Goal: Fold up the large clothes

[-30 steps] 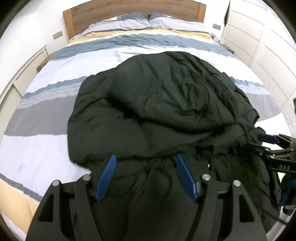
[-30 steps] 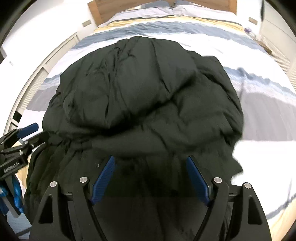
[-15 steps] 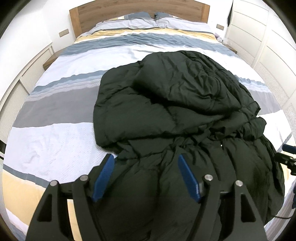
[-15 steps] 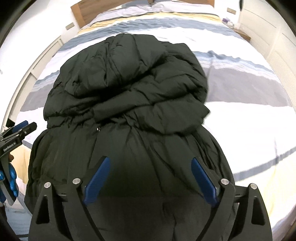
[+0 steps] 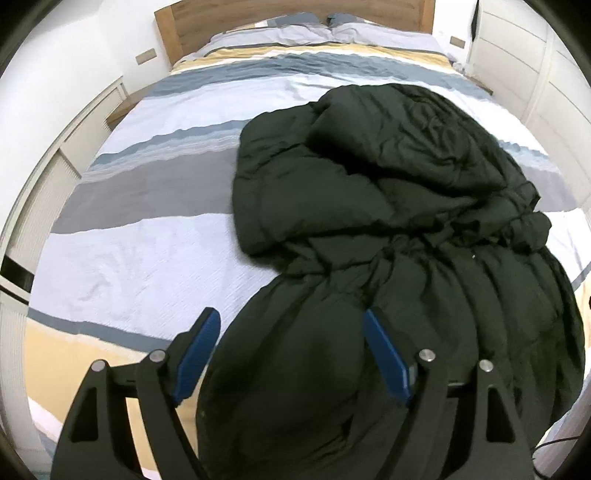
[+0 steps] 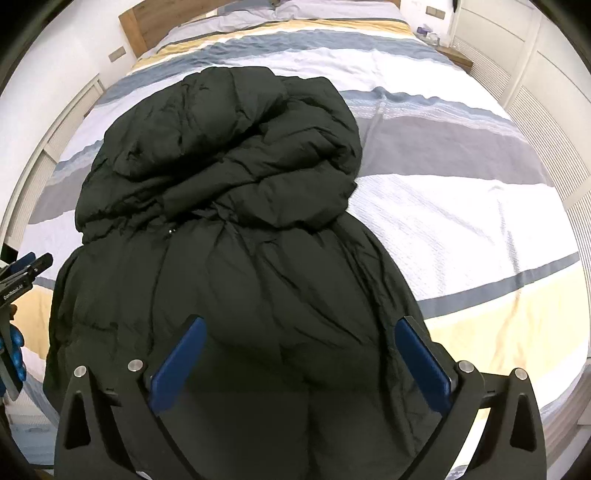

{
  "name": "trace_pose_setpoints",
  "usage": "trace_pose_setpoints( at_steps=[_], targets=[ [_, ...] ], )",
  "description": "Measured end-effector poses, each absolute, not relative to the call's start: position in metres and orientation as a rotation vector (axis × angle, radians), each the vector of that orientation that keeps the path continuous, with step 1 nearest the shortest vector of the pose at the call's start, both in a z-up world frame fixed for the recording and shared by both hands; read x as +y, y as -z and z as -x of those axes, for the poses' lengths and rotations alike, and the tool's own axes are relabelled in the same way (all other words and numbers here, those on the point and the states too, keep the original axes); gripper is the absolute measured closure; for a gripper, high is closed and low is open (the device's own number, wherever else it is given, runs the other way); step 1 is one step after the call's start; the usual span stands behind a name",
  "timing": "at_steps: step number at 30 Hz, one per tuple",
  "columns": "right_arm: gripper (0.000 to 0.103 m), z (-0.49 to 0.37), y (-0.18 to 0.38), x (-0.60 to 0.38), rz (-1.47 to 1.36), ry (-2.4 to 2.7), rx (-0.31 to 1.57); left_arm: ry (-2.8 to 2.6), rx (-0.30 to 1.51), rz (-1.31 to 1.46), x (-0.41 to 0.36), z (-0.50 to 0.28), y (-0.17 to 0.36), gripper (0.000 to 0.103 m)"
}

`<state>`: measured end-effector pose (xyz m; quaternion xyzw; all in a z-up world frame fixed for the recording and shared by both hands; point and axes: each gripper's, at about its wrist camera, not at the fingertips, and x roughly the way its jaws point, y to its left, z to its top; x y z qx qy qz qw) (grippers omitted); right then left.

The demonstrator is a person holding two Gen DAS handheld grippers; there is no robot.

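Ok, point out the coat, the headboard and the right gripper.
coat (image 5: pixel 388 192), left wrist view, on its folded-over upper part.
headboard (image 5: pixel 207 18), left wrist view, on the wooden panel.
right gripper (image 6: pixel 301 354), right wrist view, midway between its blue fingertips.

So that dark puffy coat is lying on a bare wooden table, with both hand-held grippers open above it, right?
Not a table: the dark puffy coat lies on a bed with a striped cover, as the right wrist view shows. Both the left hand-held gripper and right hand-held gripper are open above it.
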<state>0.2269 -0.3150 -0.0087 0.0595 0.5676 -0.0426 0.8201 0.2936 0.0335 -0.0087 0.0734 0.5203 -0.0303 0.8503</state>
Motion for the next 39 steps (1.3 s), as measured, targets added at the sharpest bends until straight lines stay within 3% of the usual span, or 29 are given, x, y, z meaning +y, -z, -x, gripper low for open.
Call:
trace_pose_setpoints(
  at_steps=[39],
  targets=[
    [0.001, -0.164, 0.053, -0.416, -0.164, -0.017, 1.372, -0.141, 1.185, -0.127, 0.041, -0.217, 0.008, 0.024]
  ],
)
